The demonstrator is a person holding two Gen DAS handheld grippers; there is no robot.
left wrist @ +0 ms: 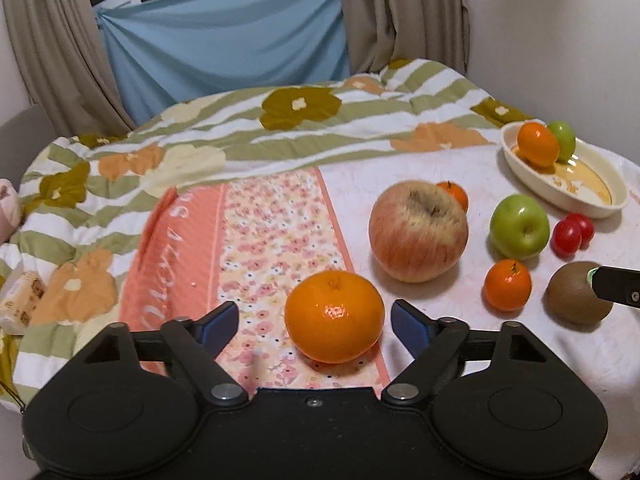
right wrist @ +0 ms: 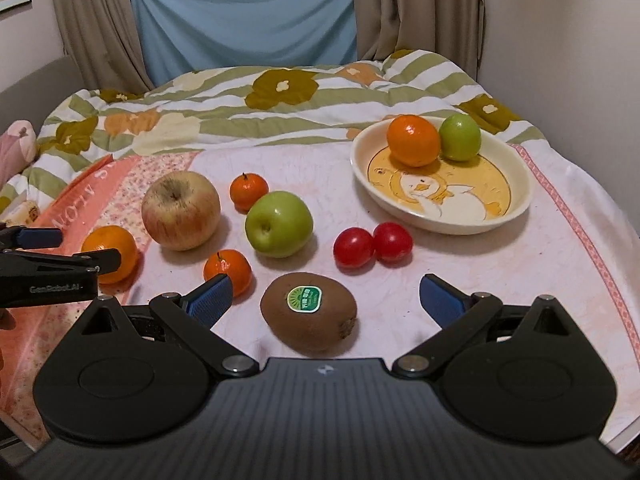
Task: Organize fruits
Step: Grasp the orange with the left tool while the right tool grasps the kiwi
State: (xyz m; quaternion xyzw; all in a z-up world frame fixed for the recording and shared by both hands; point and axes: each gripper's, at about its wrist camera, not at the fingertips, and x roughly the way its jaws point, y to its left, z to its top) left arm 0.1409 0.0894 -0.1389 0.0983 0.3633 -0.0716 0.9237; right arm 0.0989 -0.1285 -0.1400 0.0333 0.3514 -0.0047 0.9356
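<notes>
A large orange (left wrist: 334,316) lies on the floral cloth between the blue pads of my left gripper (left wrist: 316,320); the jaws are open, with a gap on both sides. My right gripper (right wrist: 326,300) is open around a stickered kiwi (right wrist: 308,312), its pads well clear. Beyond lie a red apple (right wrist: 181,210), a green apple (right wrist: 279,224), two small mandarins (right wrist: 228,272) and two cherry tomatoes (right wrist: 354,247). A cream dish (right wrist: 516,208) at the back right holds an orange (right wrist: 413,140) and a small green fruit (right wrist: 460,137).
The fruit lies on a bed with a flowered quilt (left wrist: 248,136) bunched behind it. A wall (right wrist: 568,60) stands close on the right, curtains and a blue sheet (left wrist: 224,44) at the back. A pink soft toy (right wrist: 16,144) and a packet (left wrist: 20,296) lie at the left.
</notes>
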